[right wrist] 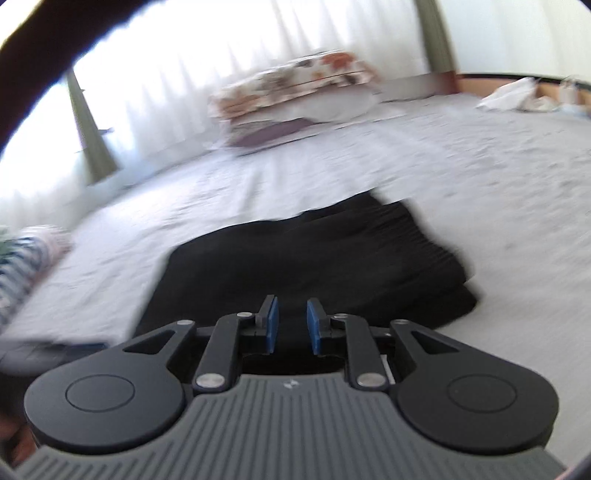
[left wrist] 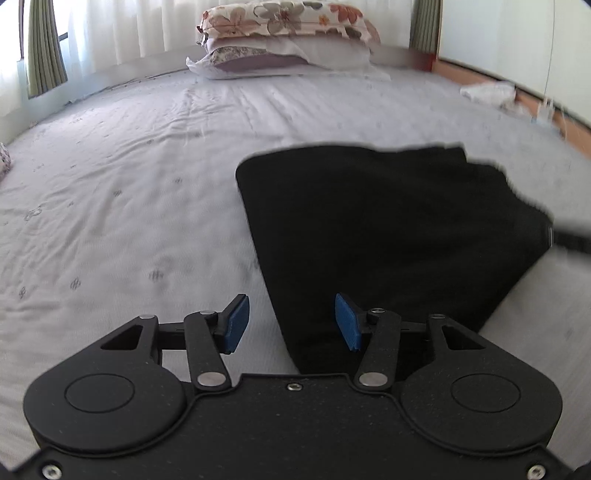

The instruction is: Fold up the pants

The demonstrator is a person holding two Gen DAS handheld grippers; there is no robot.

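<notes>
The black, soft cloth pants [left wrist: 388,236] lie on the pale grey bedsheet of the bed [left wrist: 129,177], already doubled into a compact stack, with layered edges showing on the side nearest my right hand. My left hand-held gripper [left wrist: 291,321] hangs above the near left edge of the pile, its blue pads [left wrist: 236,325] spread apart with nothing between them. My right hand-held gripper [right wrist: 291,325] sits over the near edge from the other side, its pads only a narrow gap apart and, as far as I can tell, not pinching any cloth.

I judge this fabric to be light, limp and a little thick where it is stacked. It will sag and slide layer over layer if I lift it by a single ply. So I would take hold at an edge where all layers meet, pinching the whole thickness near a corner with each hand. The sheet beneath wrinkles easily, so I should bite only the pants. The floral pillows [left wrist: 288,33] stacked at the head of the bed are well apart.
</notes>
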